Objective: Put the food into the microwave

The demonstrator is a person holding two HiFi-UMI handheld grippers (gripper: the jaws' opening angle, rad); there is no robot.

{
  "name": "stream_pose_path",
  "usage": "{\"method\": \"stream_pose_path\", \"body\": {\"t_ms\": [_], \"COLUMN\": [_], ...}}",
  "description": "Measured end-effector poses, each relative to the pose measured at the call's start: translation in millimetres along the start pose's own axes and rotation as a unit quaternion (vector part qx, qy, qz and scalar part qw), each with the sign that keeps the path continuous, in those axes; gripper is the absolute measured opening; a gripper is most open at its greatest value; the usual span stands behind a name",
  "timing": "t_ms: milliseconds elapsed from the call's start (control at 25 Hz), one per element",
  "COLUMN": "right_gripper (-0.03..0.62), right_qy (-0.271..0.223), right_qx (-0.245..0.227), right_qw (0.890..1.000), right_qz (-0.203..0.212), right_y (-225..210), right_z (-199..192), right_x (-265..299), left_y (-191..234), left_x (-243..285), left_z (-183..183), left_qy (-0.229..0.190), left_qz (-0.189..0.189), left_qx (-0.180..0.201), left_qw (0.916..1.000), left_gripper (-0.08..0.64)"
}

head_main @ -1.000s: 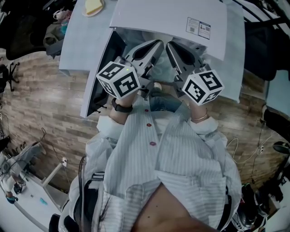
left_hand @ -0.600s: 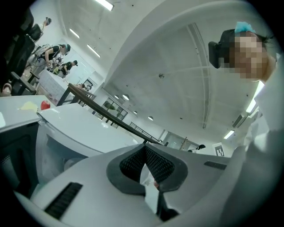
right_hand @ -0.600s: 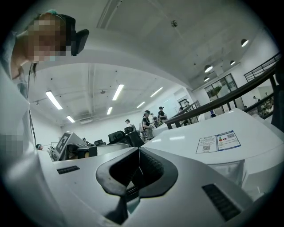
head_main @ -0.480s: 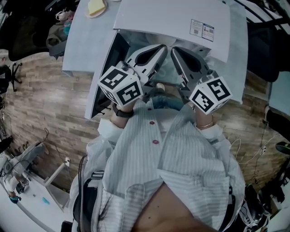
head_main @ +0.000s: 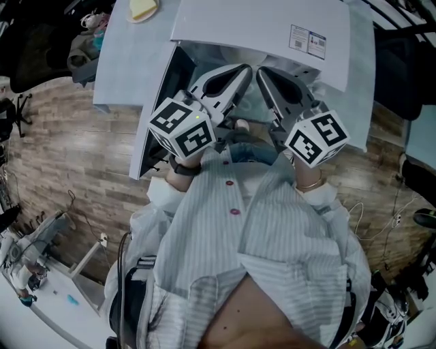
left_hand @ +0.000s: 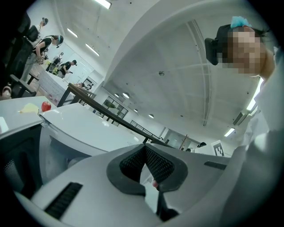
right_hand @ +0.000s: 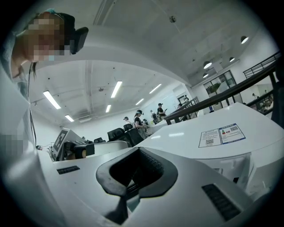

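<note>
- Two grippers are in your hands. Your left gripper point(head_main: 240, 68) and your right gripper point(head_main: 263, 69) both have their jaws pressed together, with nothing between them.
- Their tips sit side by side at the mouth of the white box-shaped microwave point(head_main: 259, 24).
- From the head view, your grippers and their marker cubes cover most of the microwave's cavity, so you cannot tell what lies inside it.
- The microwave's dark door point(head_main: 158, 116) stands open on the left. It is seen almost edge-on, and its lower end is hidden behind your left cube.
- The pale yellow slice of food point(head_main: 142, 8) lies on a small round plate point(head_main: 129, 20) near the far left edge of the white desk point(head_main: 119, 61). It is well apart from both grippers, and the top of the head view cuts it off.
- In the left gripper view the slice point(left_hand: 30, 107) shows very small, with a small red item point(left_hand: 46, 106) just beside it. That item is too small to identify.
</note>
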State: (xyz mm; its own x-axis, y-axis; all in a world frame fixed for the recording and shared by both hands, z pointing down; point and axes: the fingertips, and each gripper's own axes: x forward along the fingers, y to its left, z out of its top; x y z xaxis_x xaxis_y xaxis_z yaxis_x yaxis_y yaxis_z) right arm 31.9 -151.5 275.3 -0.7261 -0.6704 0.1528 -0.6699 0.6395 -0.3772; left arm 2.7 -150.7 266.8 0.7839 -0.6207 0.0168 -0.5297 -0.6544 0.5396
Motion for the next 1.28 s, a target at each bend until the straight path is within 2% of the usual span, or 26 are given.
{"method": "stream_pose_path", "body": {"t_ms": [1280], "right_gripper": [0.032], "right_qy": [0.014], "right_qx": [0.034], "right_qw": [0.999], "right_qz": [-0.024], "right_y": [-10.8], "right_z": [-22.2], "right_x": [0.7], "left_y": [11.7], "left_x": [-5.2], "left_z": [-10.8], "left_qy": [0.007], "left_qz": [0.005], "left_qx": [-0.03], "left_qw": [0.9995], "left_gripper": [0.008]}}
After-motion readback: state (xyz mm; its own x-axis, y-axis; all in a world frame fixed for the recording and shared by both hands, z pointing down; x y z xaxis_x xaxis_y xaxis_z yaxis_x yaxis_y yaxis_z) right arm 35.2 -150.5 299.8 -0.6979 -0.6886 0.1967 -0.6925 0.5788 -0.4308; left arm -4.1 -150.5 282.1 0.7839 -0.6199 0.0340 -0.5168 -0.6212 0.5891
